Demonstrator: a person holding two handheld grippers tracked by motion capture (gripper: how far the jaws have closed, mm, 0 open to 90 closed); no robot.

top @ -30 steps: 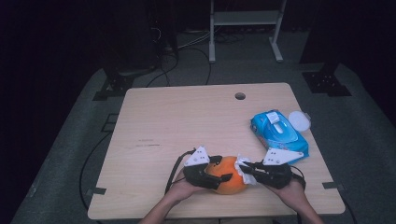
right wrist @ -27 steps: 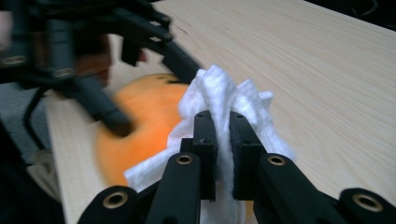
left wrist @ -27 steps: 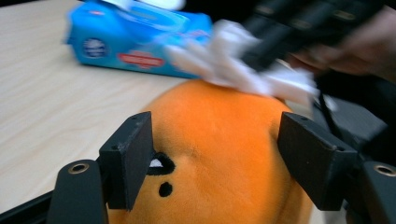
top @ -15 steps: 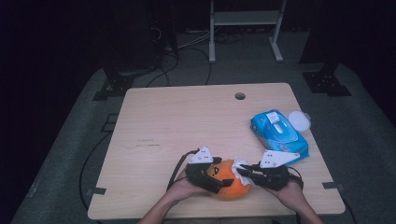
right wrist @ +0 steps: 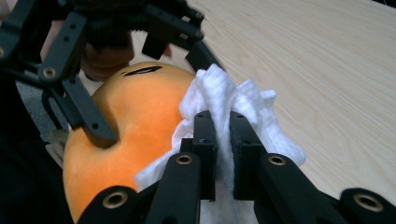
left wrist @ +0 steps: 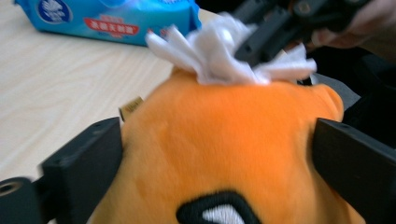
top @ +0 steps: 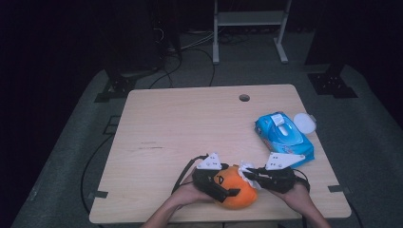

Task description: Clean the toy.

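Note:
An orange plush toy [top: 241, 195] with a black embroidered mark sits near the table's front edge. My left gripper [top: 227, 186] straddles it. Its jaws have just been opening, and both pads still press the toy's [left wrist: 233, 140] sides in the left gripper view. My right gripper [top: 249, 175] comes in from the right, shut on a crumpled white wipe [top: 246, 168]. The wipe [right wrist: 219, 93] lies against the toy's [right wrist: 135, 116] top, clamped between the right gripper's [right wrist: 223, 130] narrow jaws. A hand holds each gripper.
A blue pack of wet wipes [top: 284, 135] lies at the table's right, with a round white lid [top: 304, 122] beside it. The wooden table [top: 190, 128] has a small hole [top: 244, 98] near its far edge. Cables and a metal stand sit on the dark floor beyond.
The left gripper's jaws have spread wider around the plush toy, and toy and gripper have shifted slightly toward the front edge. The right gripper with the wipe has stayed put.

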